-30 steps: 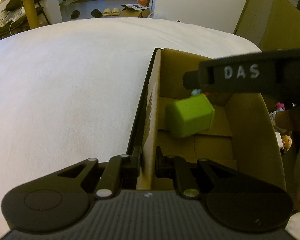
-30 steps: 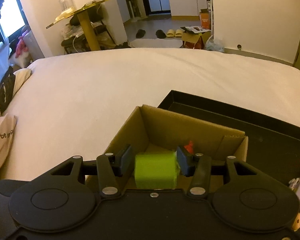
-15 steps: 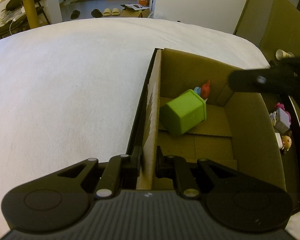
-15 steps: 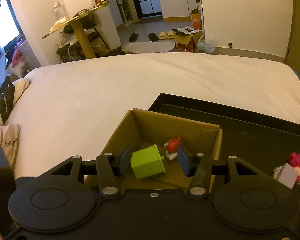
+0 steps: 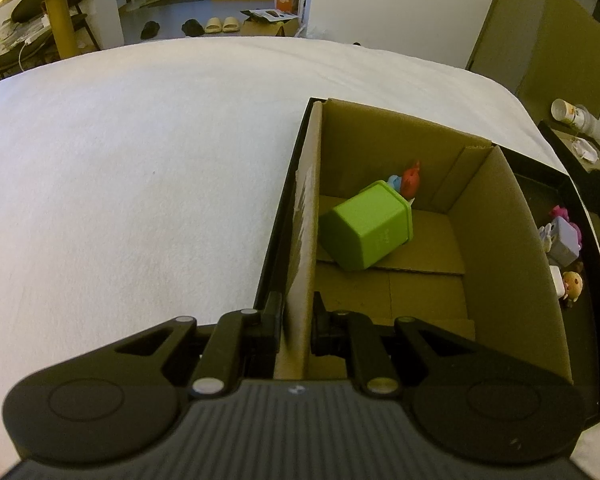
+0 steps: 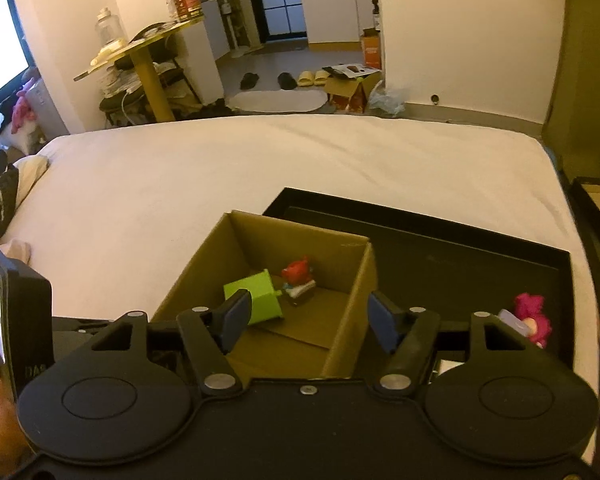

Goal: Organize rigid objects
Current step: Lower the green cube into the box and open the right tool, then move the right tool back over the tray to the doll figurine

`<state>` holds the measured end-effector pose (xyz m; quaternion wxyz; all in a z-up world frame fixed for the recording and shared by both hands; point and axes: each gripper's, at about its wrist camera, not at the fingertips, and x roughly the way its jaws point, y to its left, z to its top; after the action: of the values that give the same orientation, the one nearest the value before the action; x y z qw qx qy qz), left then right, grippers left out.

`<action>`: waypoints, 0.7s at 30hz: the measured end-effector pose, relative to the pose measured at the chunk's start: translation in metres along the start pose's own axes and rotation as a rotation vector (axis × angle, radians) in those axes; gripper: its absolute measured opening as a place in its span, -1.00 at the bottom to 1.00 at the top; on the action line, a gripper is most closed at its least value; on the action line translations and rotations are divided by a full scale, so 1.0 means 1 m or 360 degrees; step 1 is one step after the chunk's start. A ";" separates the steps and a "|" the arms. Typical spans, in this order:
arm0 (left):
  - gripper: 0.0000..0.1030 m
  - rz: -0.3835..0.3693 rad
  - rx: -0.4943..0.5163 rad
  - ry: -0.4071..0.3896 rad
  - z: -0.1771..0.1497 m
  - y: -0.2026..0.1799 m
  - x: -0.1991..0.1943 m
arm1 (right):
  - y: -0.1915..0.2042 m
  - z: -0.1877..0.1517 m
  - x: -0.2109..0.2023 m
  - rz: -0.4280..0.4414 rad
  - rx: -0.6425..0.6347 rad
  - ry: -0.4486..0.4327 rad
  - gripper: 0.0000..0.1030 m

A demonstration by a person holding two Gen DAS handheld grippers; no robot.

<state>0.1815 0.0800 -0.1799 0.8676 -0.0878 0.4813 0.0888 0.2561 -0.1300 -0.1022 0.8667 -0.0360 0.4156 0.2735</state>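
A cardboard box stands in a black tray on the white bed. My left gripper is shut on the box's left wall. A green cube-shaped container lies tilted inside the box, beside a red and blue figure. In the right wrist view the box, the green container and the red figure show below my right gripper, which is open, empty and raised above the box.
Small toys lie in the tray right of the box: a pink and grey one and a doll figure; the pink toy also shows in the right wrist view. The black tray extends far right. The white bed spreads left.
My right gripper let go of the green container into the box, opened wide and drew back upward. The container now lies tilted on the box floor. My left gripper has not moved.
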 end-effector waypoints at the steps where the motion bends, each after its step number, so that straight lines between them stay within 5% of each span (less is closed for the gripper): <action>1: -0.77 0.0000 0.0001 0.0001 0.000 0.000 0.000 | -0.001 -0.001 -0.003 -0.0004 -0.0009 -0.0008 0.31; 21: -0.76 0.0033 0.0035 -0.0005 0.001 -0.006 -0.007 | -0.048 -0.046 -0.019 -0.0241 0.0063 0.0061 0.35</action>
<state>0.1798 0.0737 -0.1727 0.8683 -0.0730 0.4818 0.0926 0.2388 -0.1925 -0.1258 0.8773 -0.0554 0.4335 0.1983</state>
